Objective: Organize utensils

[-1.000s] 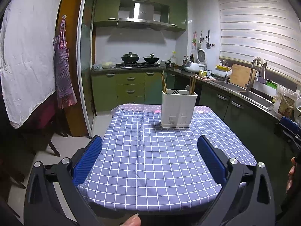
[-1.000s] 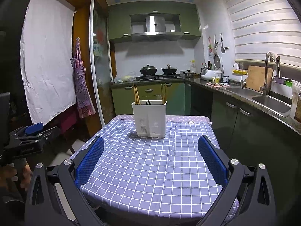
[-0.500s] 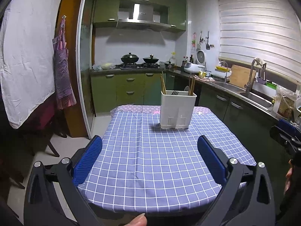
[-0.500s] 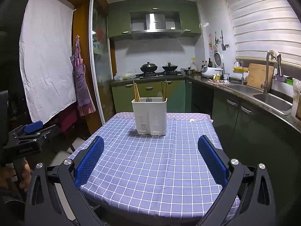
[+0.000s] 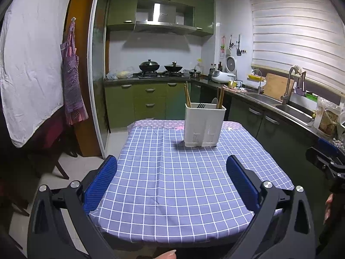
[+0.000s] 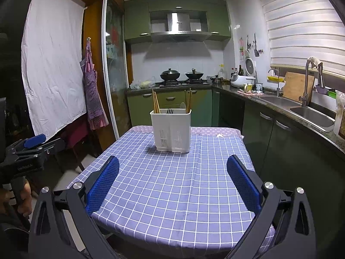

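Observation:
A white utensil holder (image 5: 203,125) stands upright near the far end of the table with the blue checked cloth (image 5: 183,183); it also shows in the right wrist view (image 6: 171,129). Wooden chopsticks (image 6: 155,104), dark forks (image 6: 170,111) and a spoon stick out of it. My left gripper (image 5: 172,179) is open and empty over the near table edge. My right gripper (image 6: 172,180) is open and empty, also at the near edge. Each gripper shows at the side of the other's view, the right one in the left wrist view (image 5: 325,157), the left one in the right wrist view (image 6: 28,149).
Green cabinets and a counter with a sink (image 6: 310,113) run along the right. A stove with two pans (image 5: 160,67) is at the back. An apron (image 5: 72,86) and a white sheet (image 5: 32,64) hang on the left. A chair (image 6: 75,138) stands left of the table.
Both grippers have drawn back slightly from the table, so the holder looks a little farther. The right gripper has come further into the left wrist view's right edge.

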